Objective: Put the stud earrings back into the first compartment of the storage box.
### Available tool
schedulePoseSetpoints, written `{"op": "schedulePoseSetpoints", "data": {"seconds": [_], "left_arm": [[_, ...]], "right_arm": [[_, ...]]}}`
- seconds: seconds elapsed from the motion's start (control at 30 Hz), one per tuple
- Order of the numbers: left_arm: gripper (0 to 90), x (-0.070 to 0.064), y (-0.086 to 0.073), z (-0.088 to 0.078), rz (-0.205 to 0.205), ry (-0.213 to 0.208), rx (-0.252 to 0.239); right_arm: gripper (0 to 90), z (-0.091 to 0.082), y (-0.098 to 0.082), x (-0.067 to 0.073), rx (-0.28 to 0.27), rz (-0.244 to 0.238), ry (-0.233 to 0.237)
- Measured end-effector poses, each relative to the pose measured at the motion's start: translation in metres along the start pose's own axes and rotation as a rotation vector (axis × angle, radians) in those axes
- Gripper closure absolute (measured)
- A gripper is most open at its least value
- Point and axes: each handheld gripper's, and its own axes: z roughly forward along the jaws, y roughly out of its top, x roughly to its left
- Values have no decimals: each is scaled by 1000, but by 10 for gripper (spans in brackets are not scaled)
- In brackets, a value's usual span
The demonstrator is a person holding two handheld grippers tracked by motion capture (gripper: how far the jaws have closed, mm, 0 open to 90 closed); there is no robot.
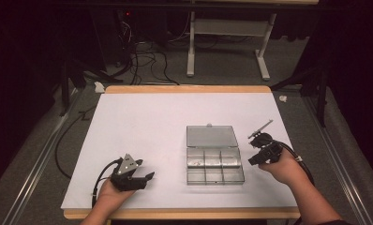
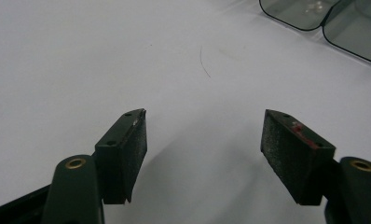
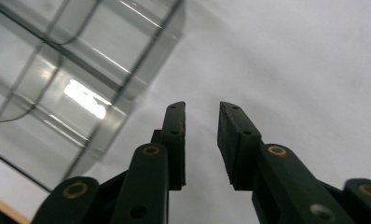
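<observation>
Right gripper [image 1: 253,160] sits just beside the right edge of the clear plastic compartment box [image 1: 214,166], held low over the white table [image 1: 142,126] in the person's right hand [image 1: 283,166]; in its own view its two black jaws stand a narrow gap apart with nothing between them, only bare table surface showing through the gap, and the box's see-through dividers lie off to the left of the jaws. In the high view the box rests right of the table's middle with its lid [image 1: 210,136] folded back flat on the far side, and its six compartments lie in two rows of three (what they hold is too small to make out). Left gripper [image 1: 145,180] rests near the table's front edge, well apart from the box, in the left hand [image 1: 110,192]; its own view shows its jaws spread wide and empty over plain white surface, with the rounded corners of the box in the far upper right.
</observation>
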Motion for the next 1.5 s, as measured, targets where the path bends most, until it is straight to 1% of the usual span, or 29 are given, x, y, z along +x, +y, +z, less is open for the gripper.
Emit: {"op": "schedulePoseSetpoints", "data": {"seconds": [0.03,0.13,0.17,0.2,0.23,0.27,0.3,0.33,0.43,0.5,0.6,0.63,0.67,0.73,0.77,0.8,0.87,0.9,0.93,0.97,1.0,1.03,1.07,1.1,1.13,1.23,1.33,1.43,1.5], "left_arm": [[320,0,0,0,0,0,0],[320,0,0,0,1,1,0],[320,0,0,0,1,1,0],[321,0,0,0,0,2,1],[321,0,0,0,0,2,1],[321,0,0,0,0,2,1],[321,0,0,0,0,2,1],[321,0,0,0,5,2,4],[322,0,0,0,3,3,4],[323,0,0,1,7,3,9],[325,-1,0,1,5,8,6],[325,-1,0,1,5,8,6],[325,-1,0,1,5,10,7],[325,-1,0,0,4,12,3],[325,-1,0,0,6,12,-3],[325,-1,0,-1,9,13,-7],[328,-2,0,0,14,14,-9],[328,-2,0,0,17,15,-5],[329,-2,0,0,16,12,-1],[327,-3,0,0,22,19,-2],[328,-3,0,0,25,13,1],[328,-3,0,0,25,13,1],[325,-3,0,0,31,11,1],[326,-3,0,0,34,15,1],[326,-3,0,0,29,13,2],[324,-3,0,0,25,18,2],[323,-3,-1,0,27,23,-6],[323,-3,-1,-1,24,21,-10],[322,-3,-1,-1,28,19,-11]], "right_arm": [[704,1,-2,-2,-7,1,-8],[664,4,-10,-8,-49,32,-5],[664,4,-10,-8,-49,32,-5],[625,7,-17,-11,-96,56,-7],[625,7,-17,-11,-96,56,-7],[610,9,-22,-12,-137,72,-5],[610,9,-22,-12,-137,72,-5],[589,14,-29,-14,-207,93,-4],[564,18,-37,-14,-296,111,-37],[552,21,-44,-12,-374,122,-40],[544,25,-51,-8,-453,137,-49],[544,25,-51,-8,-453,137,-49],[538,26,-53,-7,-477,141,-50],[537,30,-58,-3,-528,138,-67],[535,34,-61,0,-573,138,-86],[529,36,-63,1,-594,144,-92],[517,42,-70,4,-673,151,-102],[517,44,-75,5,-716,148,-115],[508,51,-82,8,-770,172,-132],[467,51,-83,10,-775,175,-159],[471,48,-83,13,-791,167,-181],[471,48,-83,13,-791,167,-181],[424,52,-81,14,-770,177,-156],[418,52,-79,14,-750,177,-164],[435,53,-78,15,-742,168,-165],[427,52,-79,14,-749,170,-160],[423,52,-80,12,-760,192,-142],[425,52,-80,12,-756,191,-144],[431,52,-79,13,-744,179,-152]]}}
